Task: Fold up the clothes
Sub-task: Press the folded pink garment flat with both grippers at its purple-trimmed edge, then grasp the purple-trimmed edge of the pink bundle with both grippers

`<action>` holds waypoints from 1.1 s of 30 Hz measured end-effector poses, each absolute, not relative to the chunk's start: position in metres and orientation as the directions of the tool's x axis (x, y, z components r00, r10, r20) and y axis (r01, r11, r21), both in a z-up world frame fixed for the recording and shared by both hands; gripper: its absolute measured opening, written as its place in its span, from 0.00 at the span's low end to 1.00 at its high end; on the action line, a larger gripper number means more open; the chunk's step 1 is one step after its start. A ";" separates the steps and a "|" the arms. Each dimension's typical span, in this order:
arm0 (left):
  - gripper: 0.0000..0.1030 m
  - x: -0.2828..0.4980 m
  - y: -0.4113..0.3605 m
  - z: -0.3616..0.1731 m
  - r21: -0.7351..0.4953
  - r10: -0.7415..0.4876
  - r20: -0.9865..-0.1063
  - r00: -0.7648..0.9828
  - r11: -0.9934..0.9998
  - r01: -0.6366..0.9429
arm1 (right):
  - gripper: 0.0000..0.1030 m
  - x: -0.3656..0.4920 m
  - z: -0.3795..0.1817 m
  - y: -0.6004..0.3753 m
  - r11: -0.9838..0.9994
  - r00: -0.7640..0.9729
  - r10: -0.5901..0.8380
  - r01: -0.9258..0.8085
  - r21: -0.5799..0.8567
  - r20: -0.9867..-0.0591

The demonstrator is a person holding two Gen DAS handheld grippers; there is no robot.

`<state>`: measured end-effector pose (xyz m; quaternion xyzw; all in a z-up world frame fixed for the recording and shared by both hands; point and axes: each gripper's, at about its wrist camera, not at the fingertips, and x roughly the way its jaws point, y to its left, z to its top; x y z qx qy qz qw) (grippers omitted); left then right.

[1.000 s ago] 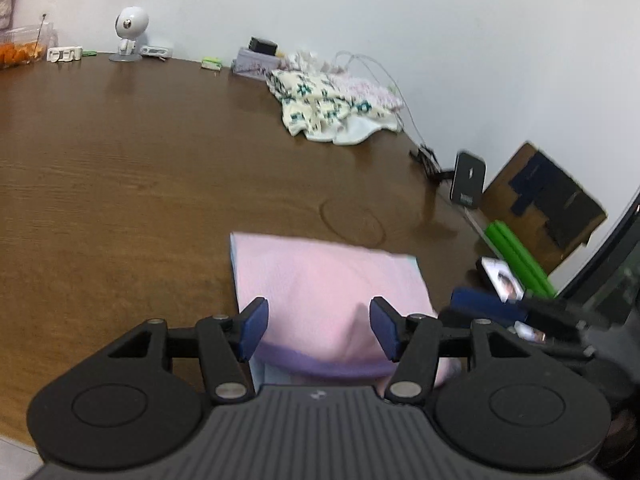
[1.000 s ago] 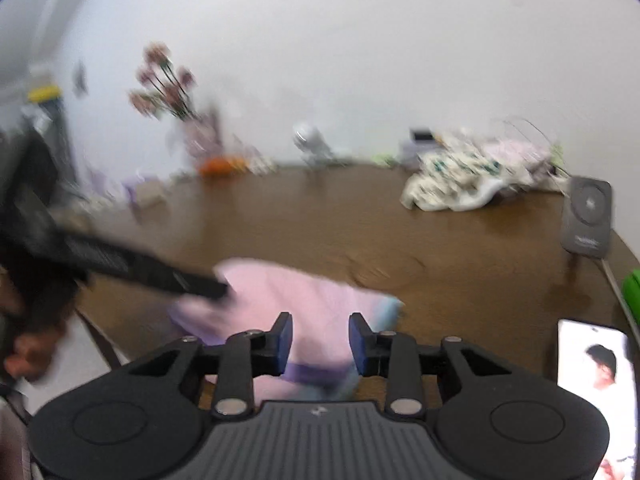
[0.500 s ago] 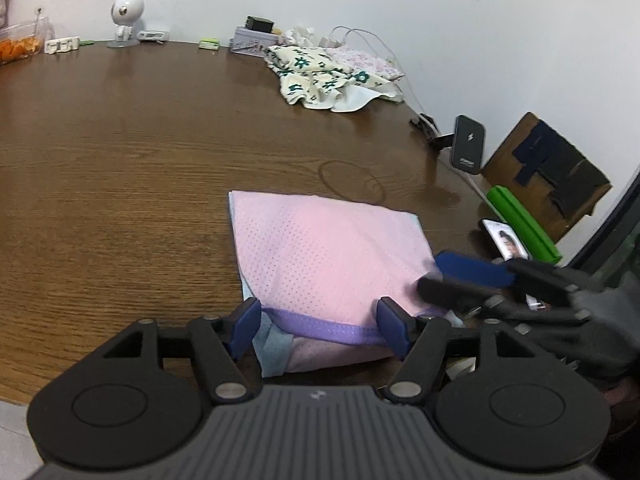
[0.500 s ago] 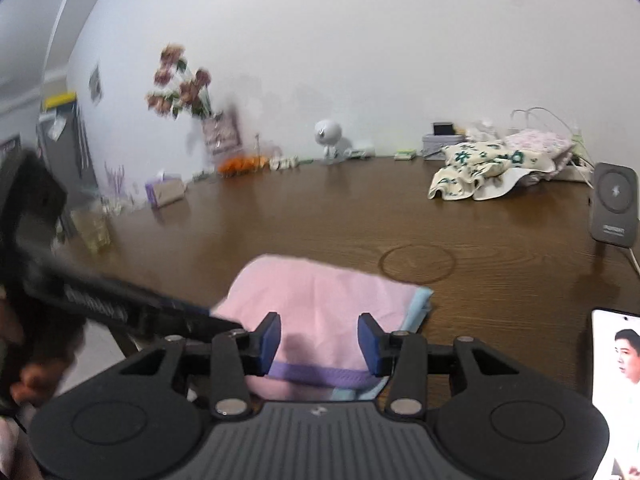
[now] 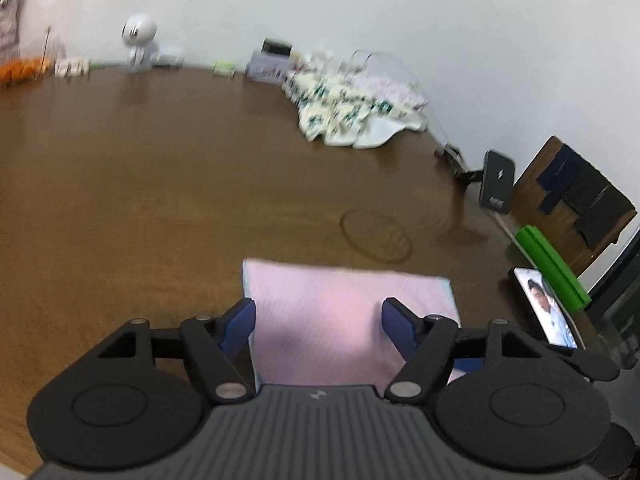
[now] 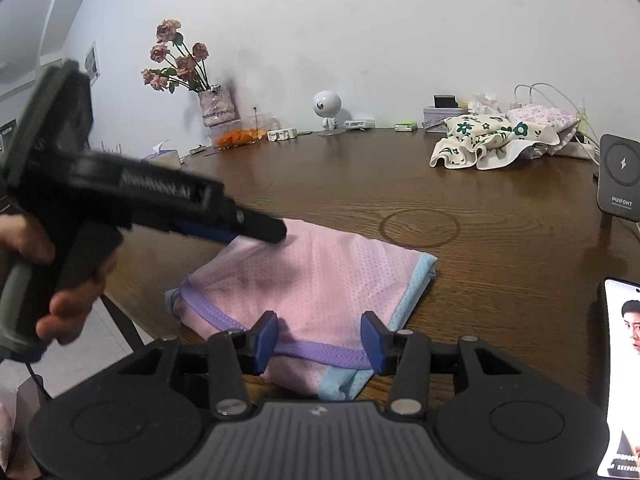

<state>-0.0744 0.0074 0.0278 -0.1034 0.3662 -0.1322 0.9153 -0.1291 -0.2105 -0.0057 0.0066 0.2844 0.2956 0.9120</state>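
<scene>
Since half a second earlier, I had raised my left gripper off the pink mesh garment, so the purple waistband dropped out of the left wrist view. My right gripper had closed in on that waistband.

Gripper state: both sets of fingers stood apart, with nothing clamped. The right fingers straddled the waistband at the near edge. In the right wrist view, the left gripper's tips rested at the garment's far left corner; whether they touched the cloth, I could not tell.

Garment location: it lay folded flat near the front edge of the round wooden table, light blue trim on its right side.

Handling estimate: the mesh looked light, soft and limp. It would likely sag and slide if taken by a single layer. The stitched waistband appeared the firmest hold; pinching all layers there should keep the fold together.

Farther right lay a smartphone and a wireless charger stand. Against the far wall sat a floral garment pile, a white robot figurine and a vase of dried roses.
</scene>
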 end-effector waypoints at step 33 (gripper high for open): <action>0.77 -0.122 0.025 0.042 -0.230 -0.448 -0.555 0.701 0.892 0.389 | 0.46 -0.133 0.006 -0.229 0.830 0.696 0.546 -0.525 0.189 -0.466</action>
